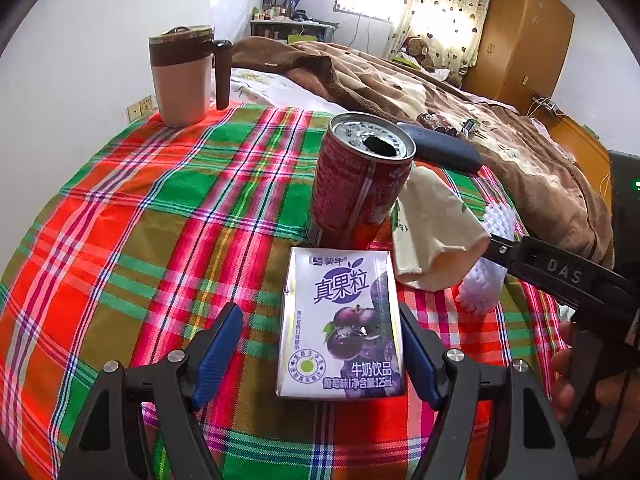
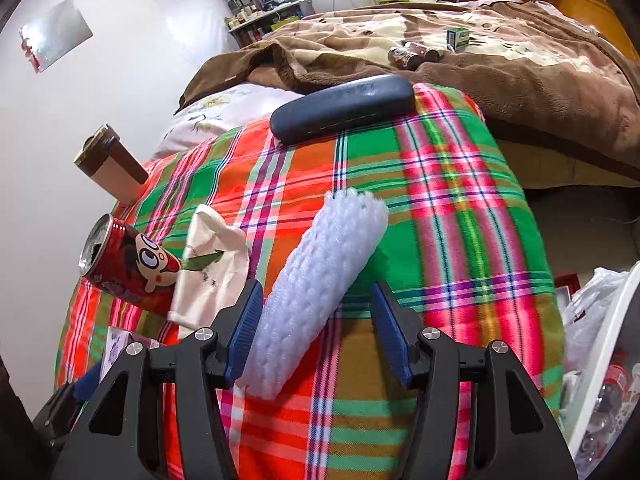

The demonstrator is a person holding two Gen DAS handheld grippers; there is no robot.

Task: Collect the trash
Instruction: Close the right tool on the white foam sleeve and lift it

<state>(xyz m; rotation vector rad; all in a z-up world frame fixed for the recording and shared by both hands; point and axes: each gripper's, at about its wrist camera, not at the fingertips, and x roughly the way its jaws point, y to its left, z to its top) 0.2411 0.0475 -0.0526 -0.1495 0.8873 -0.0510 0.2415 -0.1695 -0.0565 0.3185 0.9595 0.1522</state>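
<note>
Both grippers, left (image 1: 320,352) and right (image 2: 316,336), gape over plaid cloth (image 1: 140,208) beside a blanketed bed (image 2: 500,60).

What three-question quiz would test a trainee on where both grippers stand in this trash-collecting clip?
1. True or false: the left gripper has its fingers either side of the milk carton.
2. Which item lies between the right gripper fingers? A) red can B) white foam net sleeve C) glasses case
3. Fill in: the can's top is ____.

Key
1. True; the jaws are spread, not yet clamped.
2. B; the sleeve lies on the plaid cloth, jaws open.
3. Opened; a dark hole shows in the lid.
</note>
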